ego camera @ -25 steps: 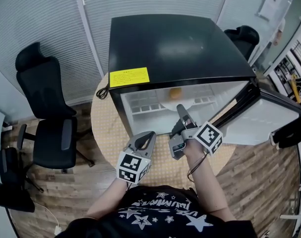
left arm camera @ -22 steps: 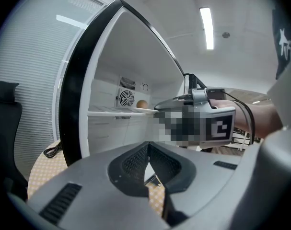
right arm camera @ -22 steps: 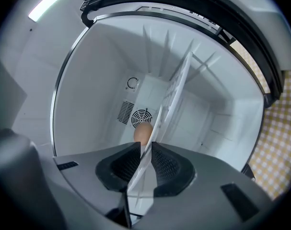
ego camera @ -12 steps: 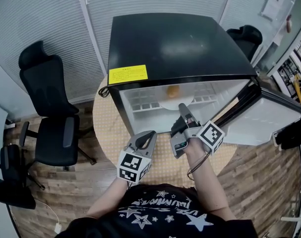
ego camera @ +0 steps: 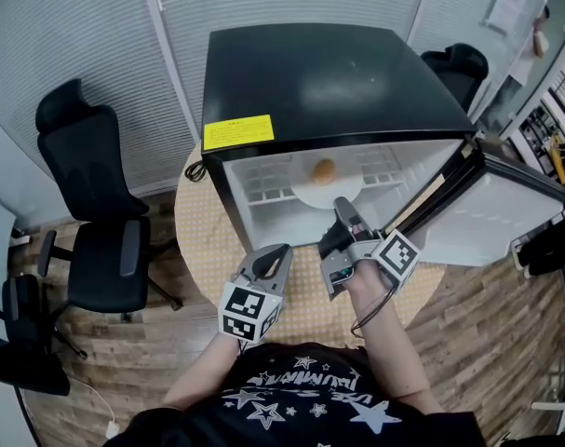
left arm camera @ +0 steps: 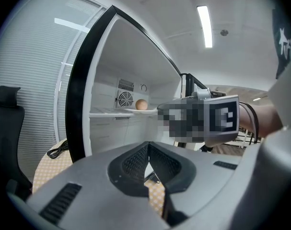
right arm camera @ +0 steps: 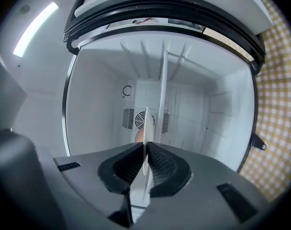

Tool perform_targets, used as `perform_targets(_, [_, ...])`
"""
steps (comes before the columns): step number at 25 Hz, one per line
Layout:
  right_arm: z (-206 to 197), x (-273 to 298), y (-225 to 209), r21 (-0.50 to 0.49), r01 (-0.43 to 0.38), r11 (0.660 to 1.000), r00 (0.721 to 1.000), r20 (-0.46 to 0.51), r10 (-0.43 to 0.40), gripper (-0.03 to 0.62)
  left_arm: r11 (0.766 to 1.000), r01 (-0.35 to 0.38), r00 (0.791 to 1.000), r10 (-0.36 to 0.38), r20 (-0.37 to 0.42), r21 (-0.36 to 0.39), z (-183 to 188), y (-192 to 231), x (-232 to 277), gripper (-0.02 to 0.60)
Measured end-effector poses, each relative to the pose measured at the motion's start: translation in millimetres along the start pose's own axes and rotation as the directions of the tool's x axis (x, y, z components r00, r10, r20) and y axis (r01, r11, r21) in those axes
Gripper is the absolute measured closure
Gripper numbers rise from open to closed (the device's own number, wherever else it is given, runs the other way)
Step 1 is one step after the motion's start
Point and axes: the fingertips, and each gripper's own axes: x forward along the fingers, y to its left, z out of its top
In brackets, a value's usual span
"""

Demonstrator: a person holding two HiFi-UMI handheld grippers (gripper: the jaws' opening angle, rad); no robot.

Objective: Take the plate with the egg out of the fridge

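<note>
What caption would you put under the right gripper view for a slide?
The right gripper grips the plate by its rim, seen edge-on, egg behind it, inside the open fridge.

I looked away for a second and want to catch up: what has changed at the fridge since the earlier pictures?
The right hand-held gripper closed its jaws on the rim of the plate, which it had only reached toward before. The plate, egg on it, remains on the shelf inside the fridge. The left hand-held gripper stayed shut and empty outside; the door stayed open.
</note>
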Motion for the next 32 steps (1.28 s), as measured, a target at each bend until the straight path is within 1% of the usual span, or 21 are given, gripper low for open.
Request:
perform_targets(8, [-9,-31,12,0.013,-0.038,0.999,0.999,0.029,0.038,0.548,0.999,0.04,0.999,-0.04,0.012,0.023,4,-3,-8,0.574])
perform_targets(12, [-12,-54,15,0.016,-0.044,0.999,0.998,0.053,0.043,0.548,0.997,0.071,0.997,-0.072,0.012,0.039,4,-7,-6,0.574])
perform_targets(14, [-13,-65,17,0.019,-0.049,0.999,0.997,0.061,0.048,0.548,0.996,0.074,0.997,-0.075,0.015,0.04,5,-10,-5,0.574])
perform_targets(18, [-17,-84,20,0.021,-0.074,0.997,0.996,0.053,0.072,0.548,0.998,0.057,0.998,-0.058,0.029,0.036,8,-18,-10,0.574])
perform_targets(21, [-18,-94,20,0.042,-0.085,0.995,0.996,0.035,0.084,0.549,0.999,0.036,0.999,-0.037,0.03,0.035,7,-27,-15,0.574])
perform_targets(26, [-24,-114,22,0.027,-0.09,0.996,0.995,-0.046,0.091,0.548,1.0,-0.021,0.999,0.021,0.034,0.01,5,-44,-23,0.574])
perform_targets(32, [-25,-141,23,0.064,-0.104,0.993,0.988,-0.106,0.111,0.549,0.997,-0.075,0.997,0.075,0.03,0.009,0,-73,-35,0.574])
